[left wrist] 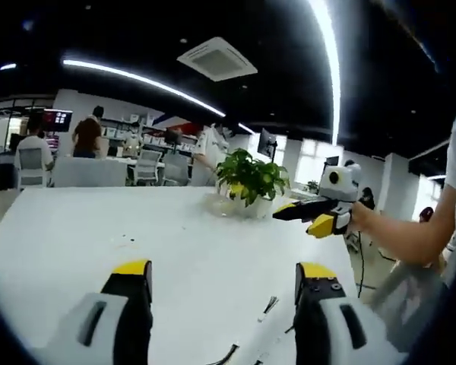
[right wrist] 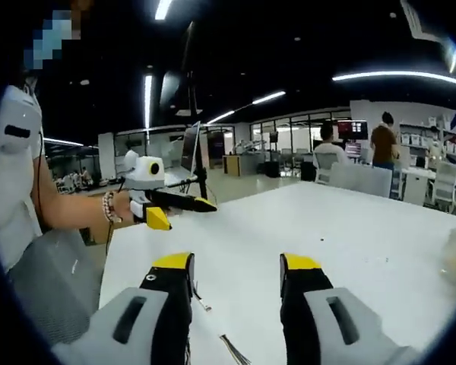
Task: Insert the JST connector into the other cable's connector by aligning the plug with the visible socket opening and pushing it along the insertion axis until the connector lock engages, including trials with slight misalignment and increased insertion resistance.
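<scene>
A thin cable (left wrist: 269, 305) lies on the white table (left wrist: 99, 228) between my left gripper's jaws, and a second wire end (left wrist: 227, 354) pokes in at the bottom edge. The connectors are too small to make out. My left gripper (left wrist: 224, 272) hovers over the table, open and with nothing between its yellow-tipped jaws. A hand holds the right gripper (left wrist: 310, 217) above the table's right side. In the right gripper view, my right gripper (right wrist: 236, 265) is open and empty above the table (right wrist: 349, 228). Wire ends (right wrist: 204, 303) lie near its left jaw. The left gripper (right wrist: 175, 207) floats at the left in a hand.
A potted green plant (left wrist: 251, 179) stands at the table's far side. A person's arm (left wrist: 410, 236) and body (right wrist: 15, 182) are at the table's edge. Office chairs (left wrist: 32, 167), desks and people sit beyond the table.
</scene>
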Action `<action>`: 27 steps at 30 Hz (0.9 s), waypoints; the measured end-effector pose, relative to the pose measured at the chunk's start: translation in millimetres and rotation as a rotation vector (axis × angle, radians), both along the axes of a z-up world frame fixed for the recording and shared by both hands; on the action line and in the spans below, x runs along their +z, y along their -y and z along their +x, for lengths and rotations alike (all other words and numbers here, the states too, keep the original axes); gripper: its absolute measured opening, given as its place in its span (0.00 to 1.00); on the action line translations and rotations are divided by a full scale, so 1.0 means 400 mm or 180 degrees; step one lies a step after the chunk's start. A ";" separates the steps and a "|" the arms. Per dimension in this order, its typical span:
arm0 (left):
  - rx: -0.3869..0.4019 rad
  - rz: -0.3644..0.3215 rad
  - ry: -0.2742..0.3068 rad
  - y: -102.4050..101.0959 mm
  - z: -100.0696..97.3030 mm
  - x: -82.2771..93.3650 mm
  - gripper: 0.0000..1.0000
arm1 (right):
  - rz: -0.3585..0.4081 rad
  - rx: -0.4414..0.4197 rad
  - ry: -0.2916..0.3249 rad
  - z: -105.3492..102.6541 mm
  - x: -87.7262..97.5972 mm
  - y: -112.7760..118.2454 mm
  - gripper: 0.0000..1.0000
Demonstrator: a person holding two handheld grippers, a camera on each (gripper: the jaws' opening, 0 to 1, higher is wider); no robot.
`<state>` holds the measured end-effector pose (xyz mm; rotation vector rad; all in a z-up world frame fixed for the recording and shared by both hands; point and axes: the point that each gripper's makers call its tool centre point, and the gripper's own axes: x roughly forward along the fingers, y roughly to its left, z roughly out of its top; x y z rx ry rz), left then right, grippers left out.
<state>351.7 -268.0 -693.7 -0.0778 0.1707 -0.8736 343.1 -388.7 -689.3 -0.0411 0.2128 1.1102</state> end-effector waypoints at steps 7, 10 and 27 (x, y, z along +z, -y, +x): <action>-0.0339 0.0139 -0.0431 0.053 -0.041 -0.132 0.68 | -0.0283 0.0158 -0.0118 -0.018 -0.098 -0.037 0.38; -0.0246 0.0388 -0.0426 0.048 -0.037 -0.189 0.61 | -0.0278 0.0058 -0.0156 -0.018 -0.128 -0.040 0.31; -0.0344 0.0937 -0.0605 0.077 -0.065 -0.341 0.33 | -0.1129 0.0248 -0.0562 -0.090 -0.337 -0.058 0.25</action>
